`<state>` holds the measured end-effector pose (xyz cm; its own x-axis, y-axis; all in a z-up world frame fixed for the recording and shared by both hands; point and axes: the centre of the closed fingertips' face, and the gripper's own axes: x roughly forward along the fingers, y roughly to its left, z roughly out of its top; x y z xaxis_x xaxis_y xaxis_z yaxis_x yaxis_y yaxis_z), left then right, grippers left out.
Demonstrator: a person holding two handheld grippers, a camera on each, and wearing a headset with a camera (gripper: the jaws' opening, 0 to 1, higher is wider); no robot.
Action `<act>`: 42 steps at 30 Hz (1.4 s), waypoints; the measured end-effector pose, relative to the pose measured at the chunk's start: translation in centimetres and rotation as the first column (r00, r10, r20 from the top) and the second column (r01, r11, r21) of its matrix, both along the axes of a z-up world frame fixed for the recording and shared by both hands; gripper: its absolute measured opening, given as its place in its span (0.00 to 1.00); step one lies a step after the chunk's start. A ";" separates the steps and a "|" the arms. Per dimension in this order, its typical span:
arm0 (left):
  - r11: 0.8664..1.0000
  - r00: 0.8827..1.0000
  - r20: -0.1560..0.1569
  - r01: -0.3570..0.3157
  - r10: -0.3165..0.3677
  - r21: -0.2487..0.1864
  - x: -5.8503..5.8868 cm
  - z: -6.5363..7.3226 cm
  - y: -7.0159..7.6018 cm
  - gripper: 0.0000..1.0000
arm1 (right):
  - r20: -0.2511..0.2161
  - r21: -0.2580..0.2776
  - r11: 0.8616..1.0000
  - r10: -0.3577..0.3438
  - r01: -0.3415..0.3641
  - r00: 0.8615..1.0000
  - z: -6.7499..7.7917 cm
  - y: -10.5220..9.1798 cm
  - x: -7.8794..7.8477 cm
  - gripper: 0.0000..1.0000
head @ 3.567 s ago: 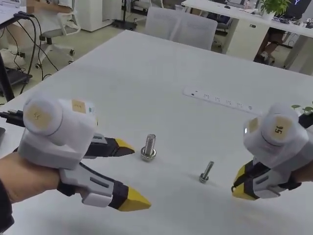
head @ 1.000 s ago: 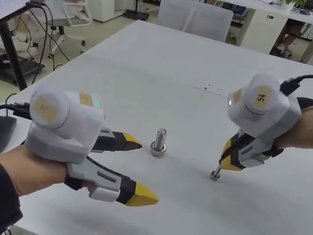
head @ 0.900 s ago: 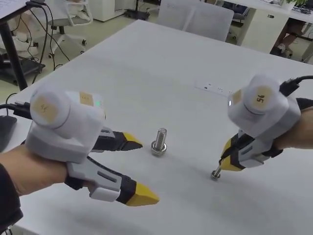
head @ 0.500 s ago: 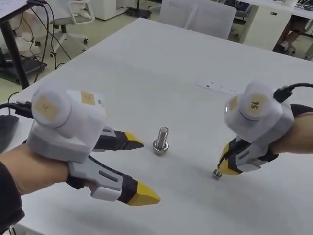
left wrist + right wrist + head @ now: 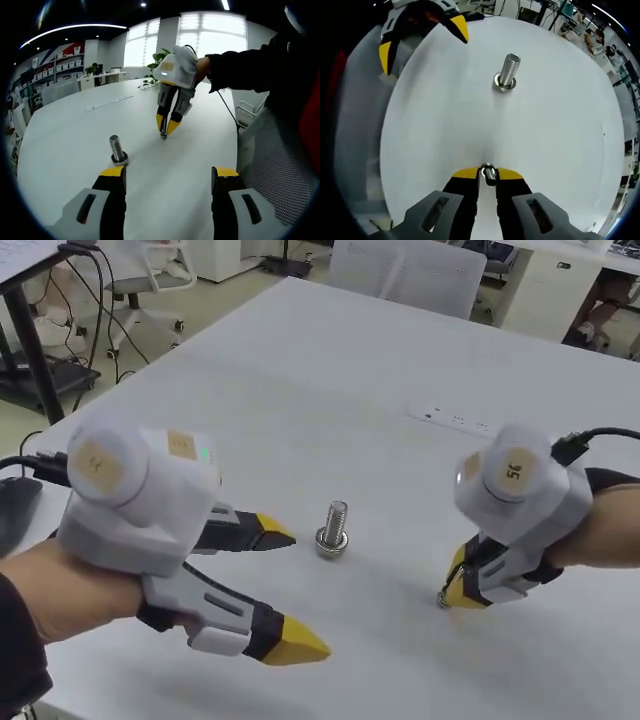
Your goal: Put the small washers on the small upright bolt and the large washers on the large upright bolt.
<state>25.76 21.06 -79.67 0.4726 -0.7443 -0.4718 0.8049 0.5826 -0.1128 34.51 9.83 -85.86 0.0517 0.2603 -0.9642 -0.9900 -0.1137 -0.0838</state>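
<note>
Two bolts stood toward the near edge of the white bench (image 5: 300, 380), and the larger half of the job looked settled. The large bolt (image 5: 335, 521) was upright about midway along that edge. It carried metal washers (image 5: 331, 545) seated round its foot, though they were too small to count. The small bolt (image 5: 489, 173) was further toward the right-hand edge, near the large one but apart from it. The right gripper (image 5: 460, 592) was closed on it, its yellow tips pinching the shank from either side, and the bolt's top showed between them in the right gripper view. The left gripper (image 5: 283, 586) hung just left of the large bolt with its jaws spread wide, gripping nothing and touching nothing. My judgement was that the task was at or near its end; what was left was to leave the small bolt standing straight and let go of it. That could not be confirmed, because the closed jaws covered nearly all of the small bolt. Whether it stood true or leaned, and whether small washers sat on it, was hidden; only a darker stub at its base peeped out in the head view. A power strip (image 5: 455, 422) lay well off toward the far edge, and the stretch of bench behind the right gripper's body was covered.
</note>
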 end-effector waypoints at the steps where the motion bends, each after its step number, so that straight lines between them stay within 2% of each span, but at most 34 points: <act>1: 1.000 1.000 -0.001 0.000 0.000 0.000 0.0 0.0 0.0 0.69 | -0.002 -0.001 1.000 -0.001 0.001 1.000 -0.1 0.0 0.0 0.13; 14: 1.000 1.000 -0.008 0.005 -0.005 0.004 -0.1 -0.2 -0.2 0.69 | 0.001 0.012 1.000 0.005 -0.005 1.000 -0.2 -0.1 0.0 0.14; 23: 1.000 1.000 -0.010 0.005 -0.005 0.007 -0.1 -0.2 -0.2 0.69 | 0.013 0.018 1.000 0.002 -0.002 1.000 -0.1 -0.1 0.1 0.19; 33: 1.000 1.000 -0.012 0.008 -0.008 0.009 -0.1 -0.3 -0.3 0.69 | 0.019 0.048 0.998 -0.037 0.036 0.999 0.2 -0.4 0.2 0.37; 40: 1.000 1.000 -0.013 0.011 -0.010 0.011 -0.2 -0.4 -0.4 0.69 | 0.033 0.085 0.994 -0.068 0.065 0.997 0.4 -0.5 0.3 0.57; 42: 1.000 1.000 -0.013 0.012 -0.012 0.010 -0.2 -0.4 -0.4 0.69 | 0.033 0.119 0.989 -0.089 0.085 0.995 0.6 -0.3 0.4 0.67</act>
<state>25.57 20.65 -80.07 0.4574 -0.7448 -0.4859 0.8102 0.5742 -0.1175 34.86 9.55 -85.29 0.1155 0.3648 -0.9239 -0.9914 -0.0145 -0.1297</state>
